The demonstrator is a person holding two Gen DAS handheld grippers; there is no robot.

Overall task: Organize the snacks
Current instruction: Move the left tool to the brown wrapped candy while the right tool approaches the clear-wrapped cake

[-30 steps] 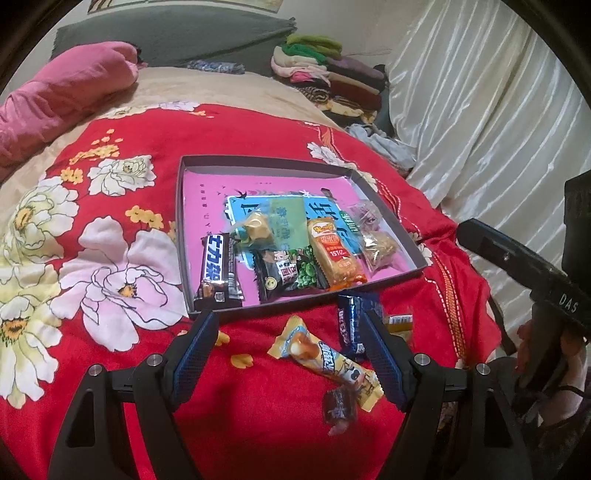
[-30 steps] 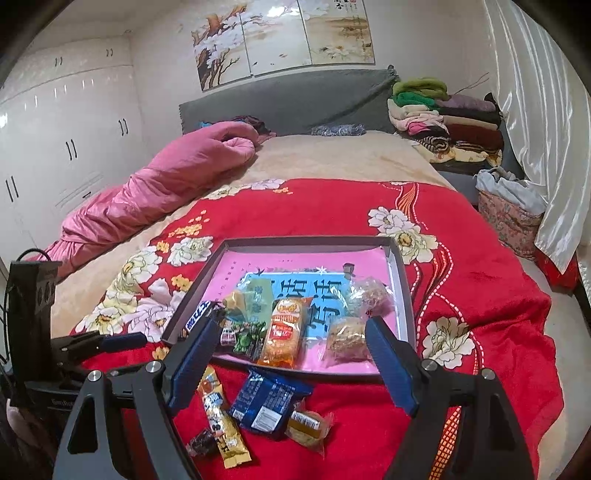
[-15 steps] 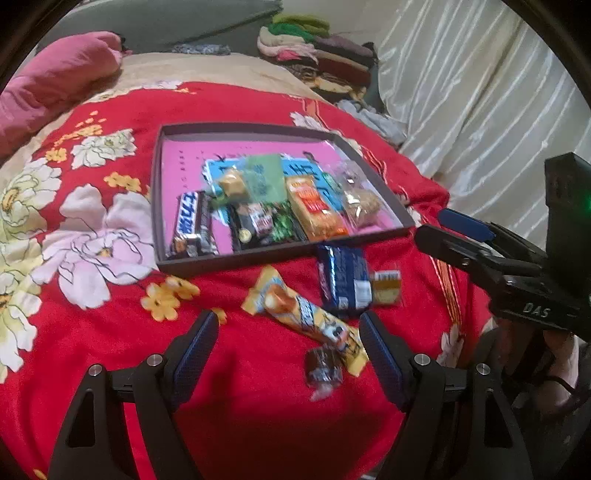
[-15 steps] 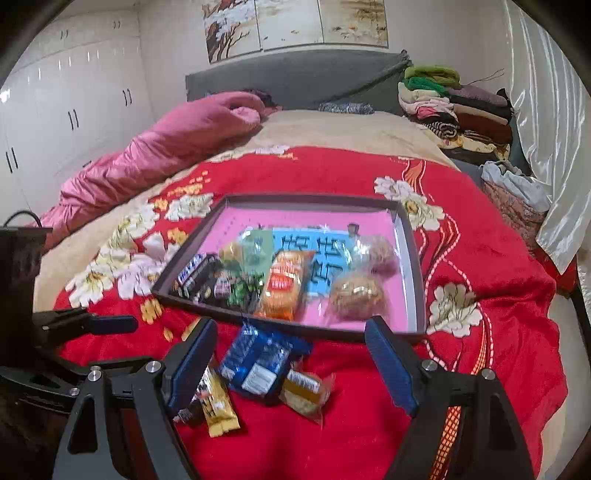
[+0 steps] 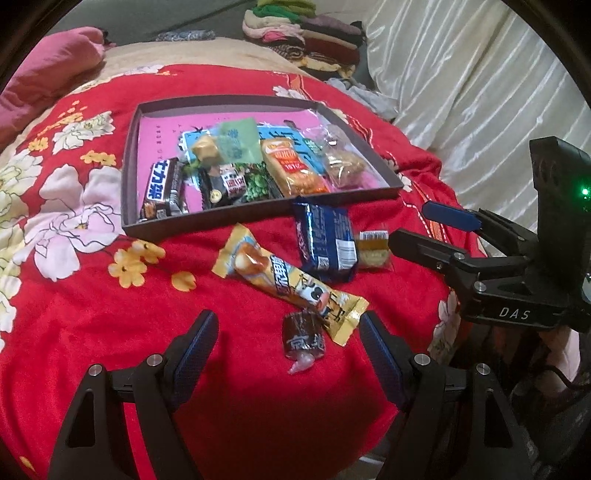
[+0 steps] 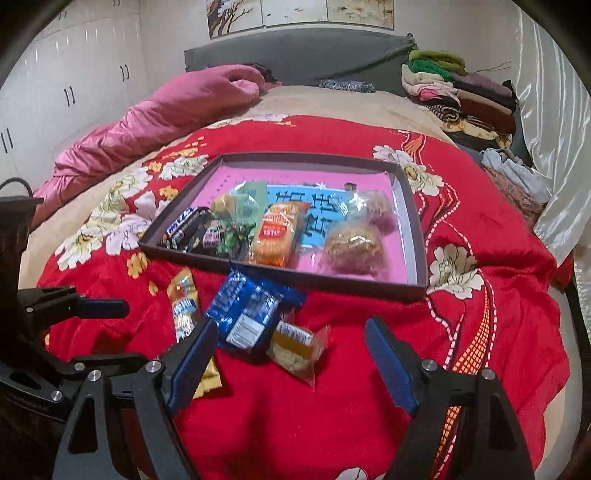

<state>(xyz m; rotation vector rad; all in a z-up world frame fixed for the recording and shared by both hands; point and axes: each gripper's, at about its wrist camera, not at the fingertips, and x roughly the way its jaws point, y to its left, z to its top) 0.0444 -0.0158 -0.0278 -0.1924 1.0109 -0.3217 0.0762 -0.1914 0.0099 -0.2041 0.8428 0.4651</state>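
Both the left gripper (image 5: pixel 288 354) and right gripper (image 6: pixel 291 363) hang wide apart and empty, six snacks already in the tray (image 5: pixel 258 212) beyond them, four left: candy (image 5: pixel 303 338), long yellow packet (image 5: pixel 284 282), blue packet (image 6: pixel 251 310), small cake (image 6: pixel 297 349) lying between their fingers.

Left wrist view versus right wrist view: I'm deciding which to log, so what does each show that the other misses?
Only the left wrist view shows the small brown candy lying between the open left gripper fingers. Only the right wrist view shows the white wardrobe and wall painting. Both show the tray, blue packet, long yellow packet and small clear-wrapped cake.
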